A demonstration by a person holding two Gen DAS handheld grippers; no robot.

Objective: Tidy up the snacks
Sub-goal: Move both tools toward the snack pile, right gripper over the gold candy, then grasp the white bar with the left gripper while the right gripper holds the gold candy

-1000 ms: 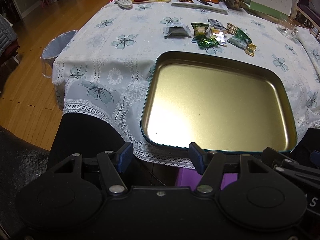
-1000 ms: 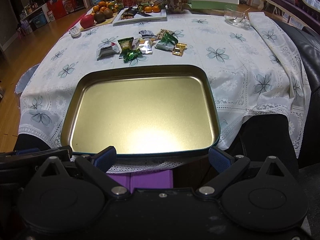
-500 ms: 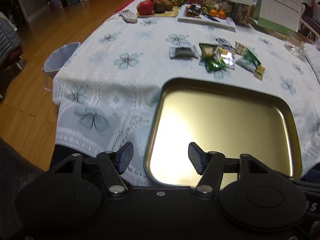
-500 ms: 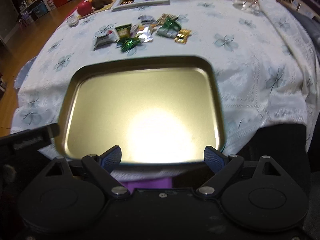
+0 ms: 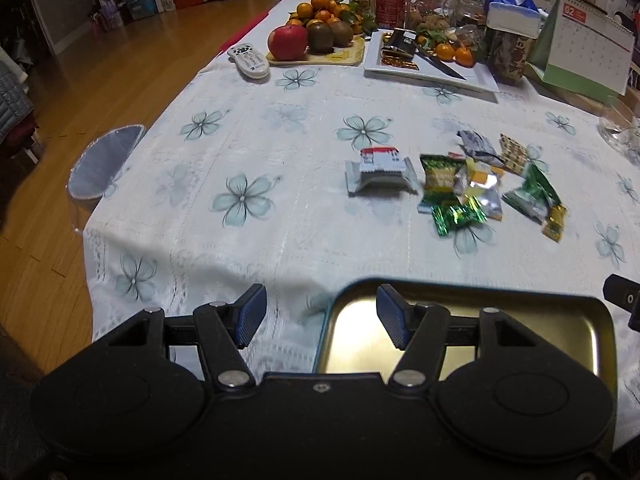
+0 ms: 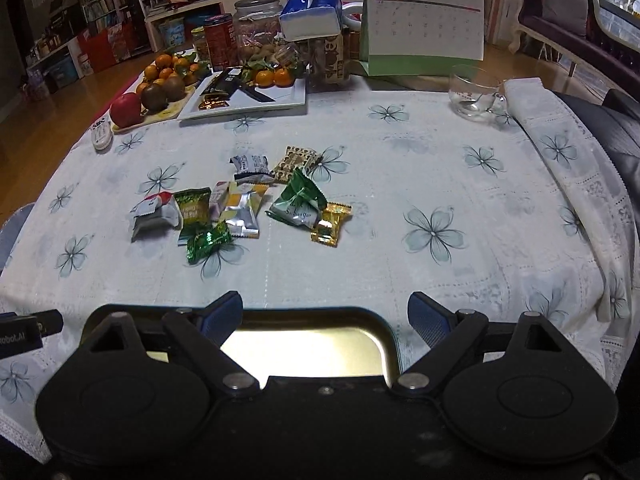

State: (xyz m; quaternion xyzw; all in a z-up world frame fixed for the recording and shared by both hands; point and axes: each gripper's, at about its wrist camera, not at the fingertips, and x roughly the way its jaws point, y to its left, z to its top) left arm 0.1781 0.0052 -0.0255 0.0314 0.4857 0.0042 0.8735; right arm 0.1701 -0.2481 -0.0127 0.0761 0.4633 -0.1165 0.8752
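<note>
Several wrapped snacks lie in a loose pile on the flowered tablecloth: a white pack point(image 5: 380, 174) point(image 6: 155, 214), a green candy point(image 5: 458, 218) point(image 6: 208, 242), a silver pack point(image 6: 242, 216), a green pouch point(image 6: 298, 200) and a gold candy point(image 6: 330, 224). An empty gold metal tray point(image 5: 520, 336) point(image 6: 304, 350) sits at the near table edge. My left gripper point(image 5: 318, 318) is open and empty over the tray's left rim. My right gripper point(image 6: 326, 318) is open and empty over the tray's far rim, well short of the snacks.
At the back stand a fruit board point(image 5: 316, 46) point(image 6: 156, 92), a white plate with a knife point(image 5: 430, 66) point(image 6: 248, 98), jars, a tissue box and a desk calendar point(image 6: 420, 32). A remote point(image 5: 248, 60) lies left, a glass cup point(image 6: 474, 94) right. A bin point(image 5: 104, 160) stands beside the table.
Both grippers have moved forward and tilted up over the tray toward the snacks. The tray now fills only the bottom of each view. Both stay open.
</note>
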